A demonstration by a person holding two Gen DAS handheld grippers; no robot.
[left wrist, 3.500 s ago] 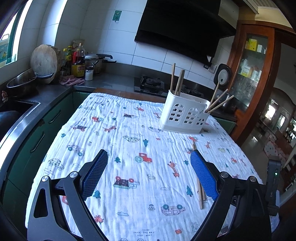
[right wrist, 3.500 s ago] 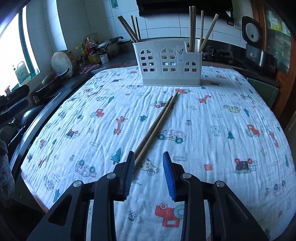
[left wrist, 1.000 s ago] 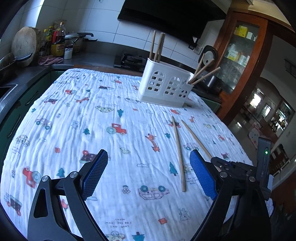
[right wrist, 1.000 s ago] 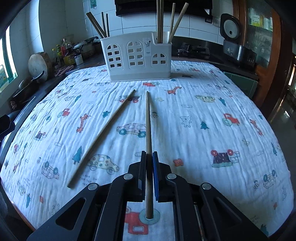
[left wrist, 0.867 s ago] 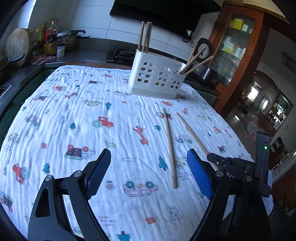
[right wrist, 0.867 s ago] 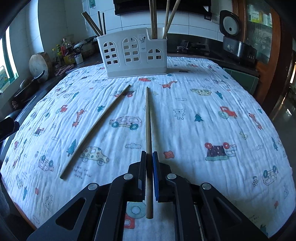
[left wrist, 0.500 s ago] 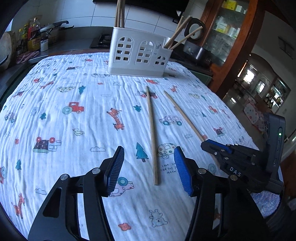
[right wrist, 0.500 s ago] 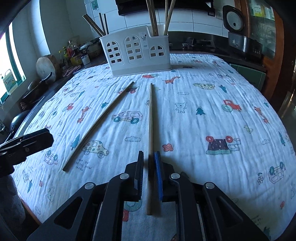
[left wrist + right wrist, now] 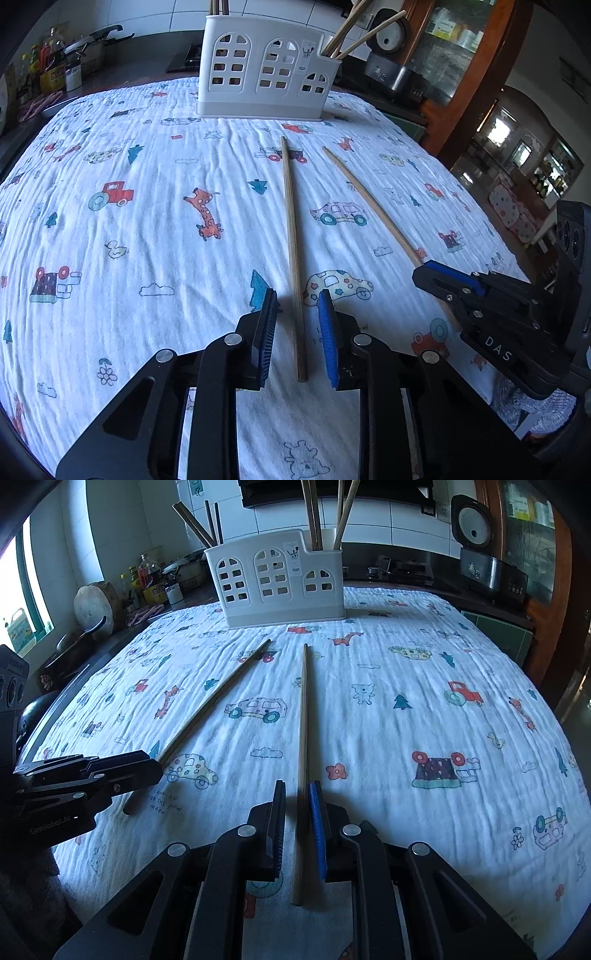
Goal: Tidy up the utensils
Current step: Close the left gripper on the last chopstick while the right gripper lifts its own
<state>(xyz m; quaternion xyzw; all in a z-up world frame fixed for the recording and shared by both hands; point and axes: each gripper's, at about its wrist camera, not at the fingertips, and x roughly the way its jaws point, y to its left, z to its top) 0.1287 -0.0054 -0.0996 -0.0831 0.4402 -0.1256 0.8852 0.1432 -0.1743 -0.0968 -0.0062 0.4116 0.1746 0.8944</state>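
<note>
You are at the pick-up step, with two loose chopsticks to lift and drop into the white caddy (image 9: 258,74).

Start on the left. The left gripper (image 9: 297,293) is down at the cloth (image 9: 147,184), well in front of the caddy. Its jaws are closing around the near end of the left chopstick (image 9: 290,221). The stick is between the blue pads, but there is a gap on each side, so nothing is gripped yet. This stick lies flat, and its far tip stops just short of the caddy's base, about mid-front.

The right chopstick (image 9: 303,720) also lies flat in front of the caddy, with its far tip near the base toward the right-hand corner. Its near end runs between the pads of the right gripper (image 9: 297,784). Those jaws stand only narrowly apart, and they look to be bracketing the stick rather than pinching it.

Next, I would let the left jaws finish closing until the pads bear on the wood. Check that the right pair really bites too. Then raise each stick clear of the cloth and tip its far end up. Carry them to the caddy, where other chopsticks already stand in the end compartments. The sticks are thin, so a loose or off-centre pinch could let one swing or slip as you lift.
</note>
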